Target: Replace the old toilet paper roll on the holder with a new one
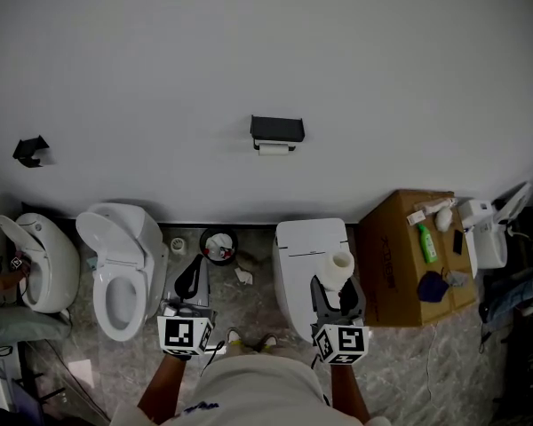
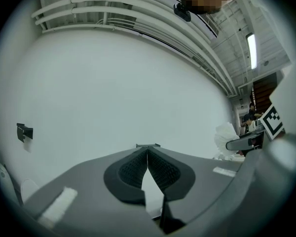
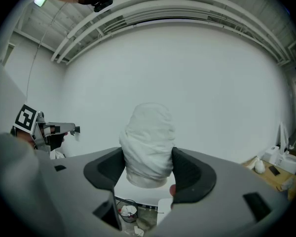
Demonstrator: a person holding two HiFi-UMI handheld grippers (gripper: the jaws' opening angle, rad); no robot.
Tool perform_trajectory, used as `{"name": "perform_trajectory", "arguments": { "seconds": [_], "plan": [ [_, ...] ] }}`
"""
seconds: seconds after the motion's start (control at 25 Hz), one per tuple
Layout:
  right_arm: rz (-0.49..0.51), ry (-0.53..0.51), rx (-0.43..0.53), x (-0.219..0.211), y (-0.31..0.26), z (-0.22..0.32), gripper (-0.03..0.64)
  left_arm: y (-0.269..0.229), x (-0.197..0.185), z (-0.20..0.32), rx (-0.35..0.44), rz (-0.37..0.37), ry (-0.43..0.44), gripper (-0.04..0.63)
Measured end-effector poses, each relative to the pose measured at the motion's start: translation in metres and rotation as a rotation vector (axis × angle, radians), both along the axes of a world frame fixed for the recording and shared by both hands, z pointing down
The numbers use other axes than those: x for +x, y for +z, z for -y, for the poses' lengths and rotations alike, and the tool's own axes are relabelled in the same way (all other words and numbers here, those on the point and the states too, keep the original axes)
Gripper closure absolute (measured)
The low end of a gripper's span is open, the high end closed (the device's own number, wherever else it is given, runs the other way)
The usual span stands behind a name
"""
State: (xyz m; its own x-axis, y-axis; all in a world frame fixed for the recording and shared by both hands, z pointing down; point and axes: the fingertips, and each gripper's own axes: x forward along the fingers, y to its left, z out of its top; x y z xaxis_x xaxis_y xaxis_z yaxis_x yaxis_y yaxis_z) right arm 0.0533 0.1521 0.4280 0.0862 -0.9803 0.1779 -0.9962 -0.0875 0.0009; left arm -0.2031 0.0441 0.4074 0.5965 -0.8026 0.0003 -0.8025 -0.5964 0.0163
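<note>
my right tool (image 3: 148,168) is clamped on the new toilet paper roll (image 3: 148,135), held up well apart from the black wall holder (image 1: 277,129) with its old roll (image 1: 273,149); light, soft, crushable crinkled paper, i judge, best squeezed gently across its round sides; my left tool (image 2: 147,154) is pressed together on nothing.

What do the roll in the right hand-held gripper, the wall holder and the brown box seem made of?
The roll: soft white paper, matte, visibly creased. The wall holder: dark, smooth; metal or plastic, I cannot tell. The brown box: likely cardboard, matte tan faces.
</note>
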Motion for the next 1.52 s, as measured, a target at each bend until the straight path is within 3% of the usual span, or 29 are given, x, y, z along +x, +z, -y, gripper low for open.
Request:
{"name": "perform_trajectory", "arguments": {
  "seconds": [0.76, 1.08, 1.28, 1.44, 1.52],
  "plan": [
    [-0.055, 0.019, -0.036, -0.019, 0.002, 0.010, 0.321, 0.023, -0.024, 0.012, -0.040, 0.008, 0.035, 0.583],
    [-0.043, 0.007, -0.043, 0.012, 0.014, 0.052, 0.321, 0.033, 0.006, 0.043, -0.049, 0.045, 0.029, 0.581],
    [-0.015, -0.036, -0.002, 0.030, 0.015, 0.114, 0.321, 0.036, 0.027, 0.078, -0.021, 0.090, 0.028, 0.487],
    [0.001, -0.046, 0.021, 0.056, 0.012, 0.154, 0.321, 0.019, 0.063, 0.108, 0.028, 0.090, 0.056, 0.306],
    [0.015, -0.040, 0.024, 0.069, 0.012, 0.169, 0.321, 0.014, 0.077, 0.124, 0.043, 0.096, 0.060, 0.259]
  ]
}}
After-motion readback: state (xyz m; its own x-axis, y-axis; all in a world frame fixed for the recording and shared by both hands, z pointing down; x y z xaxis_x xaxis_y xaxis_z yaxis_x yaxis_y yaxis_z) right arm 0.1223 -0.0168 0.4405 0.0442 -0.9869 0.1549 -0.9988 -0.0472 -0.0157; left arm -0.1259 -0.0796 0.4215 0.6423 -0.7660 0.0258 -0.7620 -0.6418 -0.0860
